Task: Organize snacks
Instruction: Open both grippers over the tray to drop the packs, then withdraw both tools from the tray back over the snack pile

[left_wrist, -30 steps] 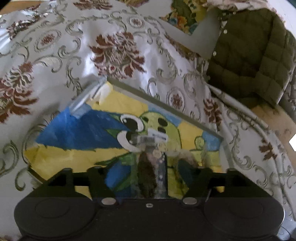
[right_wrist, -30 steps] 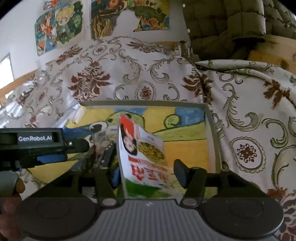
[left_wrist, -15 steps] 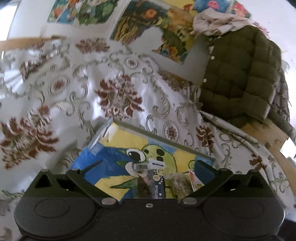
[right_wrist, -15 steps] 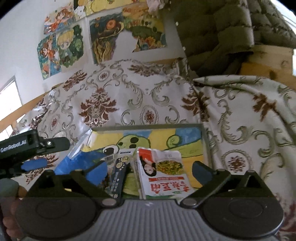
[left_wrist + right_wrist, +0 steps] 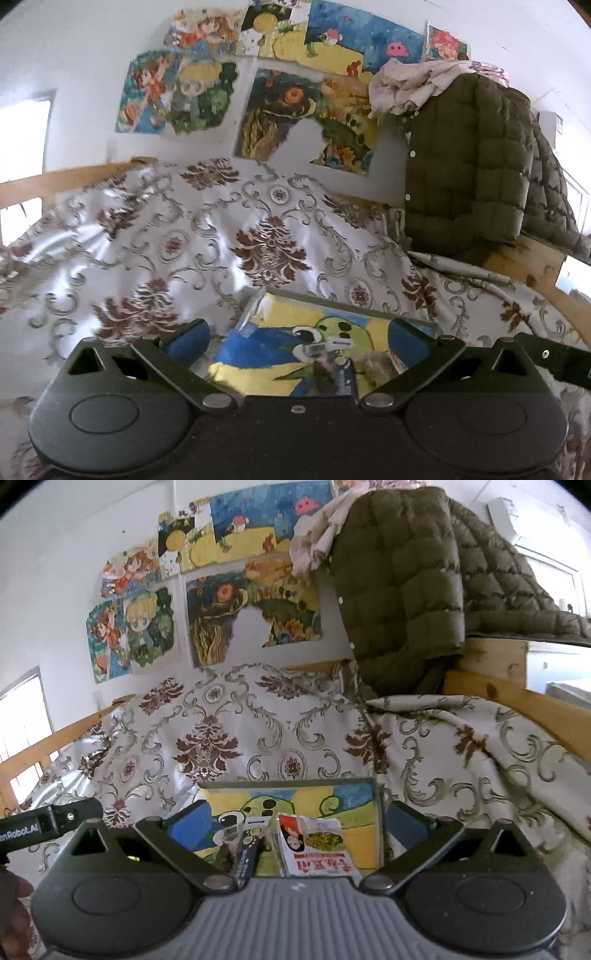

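**Both tongs wide open above the snacks on the painted board**

The left tongs (image 5: 297, 338) stand spread to their widest, blue pads far apart, with nothing gripped between them. The right tongs (image 5: 295, 819) are spread just as wide and also hold nothing. In the right wrist view, the left tool's black body reaches in from the left edge.

Below and between the right tongs' fingers lie the snacks. A white and red snack packet (image 5: 316, 847), printed with a portrait and a dish of food, lies flat, face up. Just beside it on the left lies a dark, narrow snack packet (image 5: 248, 854). In the left wrist view a clear-topped packet (image 5: 327, 349) lies near the middle, with a brownish, fuzzy-looking item just to its right that is too blurred to name.

All of these rest on a painted board (image 5: 354, 797), yellow, blue and green with a cartoon creature. The board lies on a bed cover (image 5: 236, 723) of pale fabric with brown floral motifs. Behind it, drawings (image 5: 147, 627) are stuck to the white wall, and an olive quilted jacket (image 5: 402, 583) hangs over a wooden frame on the right.
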`<action>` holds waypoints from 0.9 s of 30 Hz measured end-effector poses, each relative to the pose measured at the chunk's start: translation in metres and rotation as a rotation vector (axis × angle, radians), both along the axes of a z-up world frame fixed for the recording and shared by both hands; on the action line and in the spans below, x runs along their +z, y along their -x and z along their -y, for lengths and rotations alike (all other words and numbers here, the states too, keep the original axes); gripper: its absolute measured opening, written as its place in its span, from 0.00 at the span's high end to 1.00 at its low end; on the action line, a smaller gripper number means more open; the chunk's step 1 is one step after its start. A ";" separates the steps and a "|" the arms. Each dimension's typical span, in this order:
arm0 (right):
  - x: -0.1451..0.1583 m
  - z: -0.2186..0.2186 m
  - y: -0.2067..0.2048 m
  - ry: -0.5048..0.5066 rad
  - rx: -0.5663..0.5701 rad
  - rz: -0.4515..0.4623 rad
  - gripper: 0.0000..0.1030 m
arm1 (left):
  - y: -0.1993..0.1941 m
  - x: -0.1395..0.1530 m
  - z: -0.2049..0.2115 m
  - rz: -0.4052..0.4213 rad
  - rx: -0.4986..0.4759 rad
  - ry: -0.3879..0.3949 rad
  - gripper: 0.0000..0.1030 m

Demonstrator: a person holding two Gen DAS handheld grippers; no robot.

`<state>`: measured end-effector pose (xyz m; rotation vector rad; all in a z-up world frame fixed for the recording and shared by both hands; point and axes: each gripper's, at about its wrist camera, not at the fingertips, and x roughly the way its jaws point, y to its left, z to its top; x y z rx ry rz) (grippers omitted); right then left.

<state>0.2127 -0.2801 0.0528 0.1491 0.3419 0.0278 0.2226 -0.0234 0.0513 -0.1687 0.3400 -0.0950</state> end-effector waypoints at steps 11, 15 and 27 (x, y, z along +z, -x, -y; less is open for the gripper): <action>-0.005 -0.010 0.084 0.040 -0.003 0.014 0.00 | 0.083 -0.014 -0.004 -0.029 -0.015 -0.017 0.01; -0.011 -0.011 0.107 0.032 -0.020 -0.012 0.00 | 0.106 -0.019 -0.008 -0.025 -0.011 -0.045 0.01; -0.030 -0.041 0.163 0.106 -0.026 -0.107 0.00 | 0.159 -0.045 -0.025 -0.148 0.016 -0.083 0.01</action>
